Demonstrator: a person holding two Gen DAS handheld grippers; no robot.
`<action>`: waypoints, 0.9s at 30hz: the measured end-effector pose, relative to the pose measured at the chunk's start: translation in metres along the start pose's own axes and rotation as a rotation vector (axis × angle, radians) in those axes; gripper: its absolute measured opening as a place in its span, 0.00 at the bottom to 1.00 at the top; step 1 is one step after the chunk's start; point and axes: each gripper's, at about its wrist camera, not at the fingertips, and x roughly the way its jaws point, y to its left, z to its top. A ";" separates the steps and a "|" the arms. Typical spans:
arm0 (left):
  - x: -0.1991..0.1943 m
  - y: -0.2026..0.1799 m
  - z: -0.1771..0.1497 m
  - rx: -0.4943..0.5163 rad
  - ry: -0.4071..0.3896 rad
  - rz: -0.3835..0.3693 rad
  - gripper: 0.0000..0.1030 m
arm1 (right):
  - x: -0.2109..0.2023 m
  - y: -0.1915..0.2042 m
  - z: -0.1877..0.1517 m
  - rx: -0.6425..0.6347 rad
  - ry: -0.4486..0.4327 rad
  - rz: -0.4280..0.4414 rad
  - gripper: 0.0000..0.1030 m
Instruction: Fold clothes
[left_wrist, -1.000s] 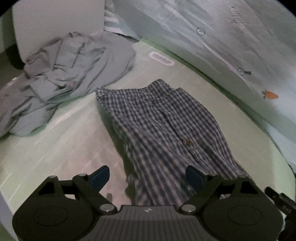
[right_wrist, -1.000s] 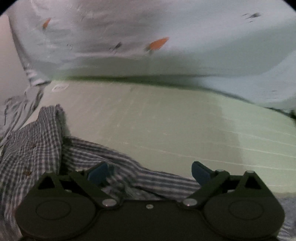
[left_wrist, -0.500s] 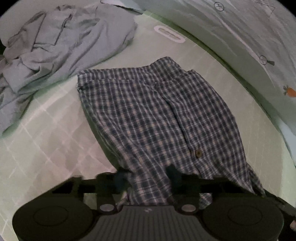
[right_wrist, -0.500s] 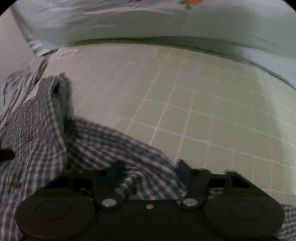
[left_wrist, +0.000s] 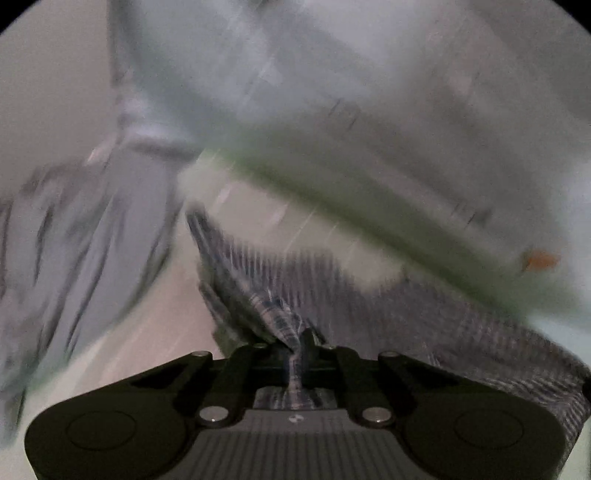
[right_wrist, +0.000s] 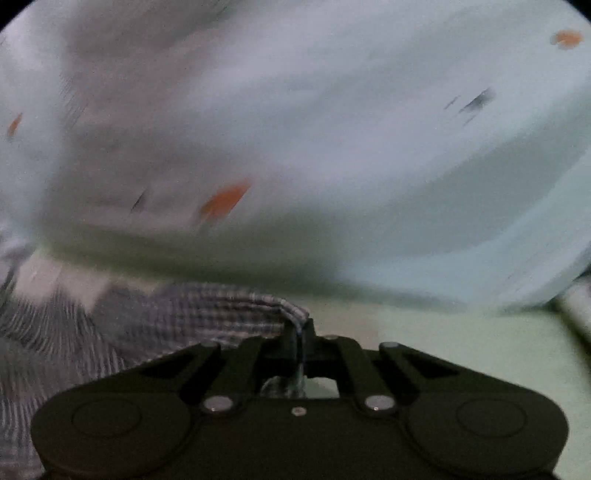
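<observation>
Blue-and-white checked cotton shirt (left_wrist: 369, 295) — lying flat a second ago — is now lifted at lower centre, pinched by left gripper (left_wrist: 295, 347) and right gripper (right_wrist: 301, 339), so folding is judged underway.

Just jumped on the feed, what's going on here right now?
Clothes folding on a bed. Both handheld grippers are shut on the checked shirt: the left gripper pinches a bunched edge, the right gripper clamps a hemmed edge, and the cloth spans between them above the pale green sheet. Both views are motion-blurred. A grey garment lies crumpled to the left, untouched.
</observation>
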 end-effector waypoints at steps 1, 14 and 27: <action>-0.003 -0.008 0.011 0.013 -0.033 -0.017 0.06 | -0.008 -0.012 0.012 0.020 -0.047 -0.026 0.02; -0.075 -0.074 -0.014 0.256 -0.161 -0.201 0.07 | -0.143 -0.102 -0.013 0.156 -0.196 -0.238 0.02; -0.048 -0.025 -0.156 0.129 0.336 -0.044 0.31 | -0.151 -0.101 -0.155 0.199 0.284 -0.204 0.38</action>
